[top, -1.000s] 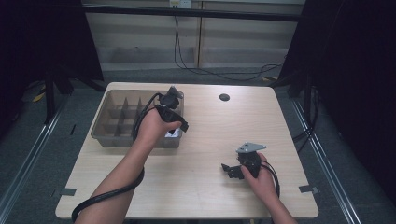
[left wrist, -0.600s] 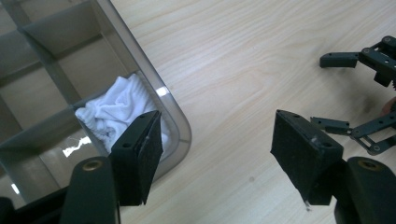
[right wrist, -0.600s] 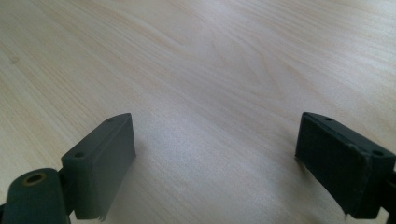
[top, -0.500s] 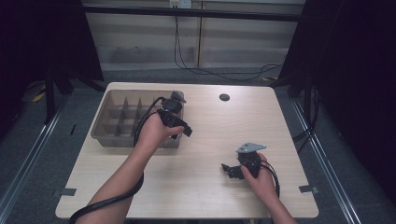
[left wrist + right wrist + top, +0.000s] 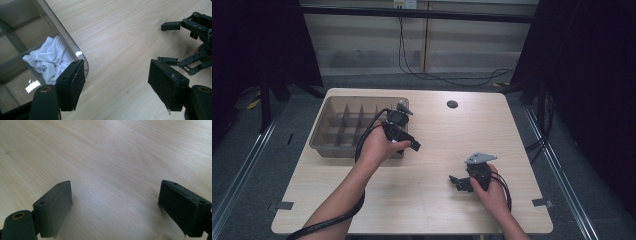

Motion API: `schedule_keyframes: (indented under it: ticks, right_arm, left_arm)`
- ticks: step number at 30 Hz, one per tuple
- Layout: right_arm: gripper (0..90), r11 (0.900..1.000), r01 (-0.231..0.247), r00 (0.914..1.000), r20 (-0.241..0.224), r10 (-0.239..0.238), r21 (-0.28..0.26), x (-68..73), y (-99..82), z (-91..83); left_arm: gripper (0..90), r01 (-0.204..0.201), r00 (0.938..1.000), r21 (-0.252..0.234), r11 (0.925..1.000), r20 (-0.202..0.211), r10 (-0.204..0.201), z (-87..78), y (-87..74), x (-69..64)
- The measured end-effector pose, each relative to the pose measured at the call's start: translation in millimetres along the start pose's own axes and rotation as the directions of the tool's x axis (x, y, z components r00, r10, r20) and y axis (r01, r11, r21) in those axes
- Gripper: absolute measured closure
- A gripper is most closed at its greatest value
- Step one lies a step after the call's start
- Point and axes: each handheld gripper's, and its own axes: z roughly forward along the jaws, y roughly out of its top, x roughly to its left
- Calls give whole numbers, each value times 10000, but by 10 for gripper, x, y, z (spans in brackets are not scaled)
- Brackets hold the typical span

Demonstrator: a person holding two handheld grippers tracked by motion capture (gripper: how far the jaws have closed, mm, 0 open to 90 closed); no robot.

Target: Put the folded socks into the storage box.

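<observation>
1. The white cloth (image 5: pixel 50 60) is lying crumpled in the corner compartment of the clear divided tray (image 5: pixel 337 131); in the high view the left hand is hiding that compartment, and the cloth's lower edge is running behind a jaw in the left gripper view.
2. The left tool (image 5: pixel 120 85) is hovering released over the tray's rounded corner; its jaws have just been opening, with nothing between them.
3. The right tool (image 5: pixel 115 207) is resting released on the table (image 5: pixel 432 200), well apart from the tray.
4. Bare tabletop is lying open between both tools and toward the table's right edge.
</observation>
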Motion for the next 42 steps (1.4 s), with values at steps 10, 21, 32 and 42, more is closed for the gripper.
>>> schedule_keyframes:
  ticks: [10, 21, 32, 42]
  right_arm:
    - [116, 10000, -29, 10000, -3, 29, 10, 2, 0, -1]
    - [116, 10000, -26, 10000, -1, 26, 9, 2, 0, -1]
    - [116, 10000, -1, 10000, -11, 1, -5, 0, 0, 1]
    - [116, 10000, -1, 10000, 5, 1, -2, 1, 0, 0]
  left_arm:
    - [256, -322, 9991, -140, 9994, 271, 325, -9, -78, -80]
    - [227, -572, 9973, -140, 9983, 453, 578, 48, -170, -149]
    - [213, -710, 9926, -143, 9974, 975, 720, 134, -285, -230]
    - [210, -798, 9881, -120, 9967, 1312, 807, 179, -368, -311]
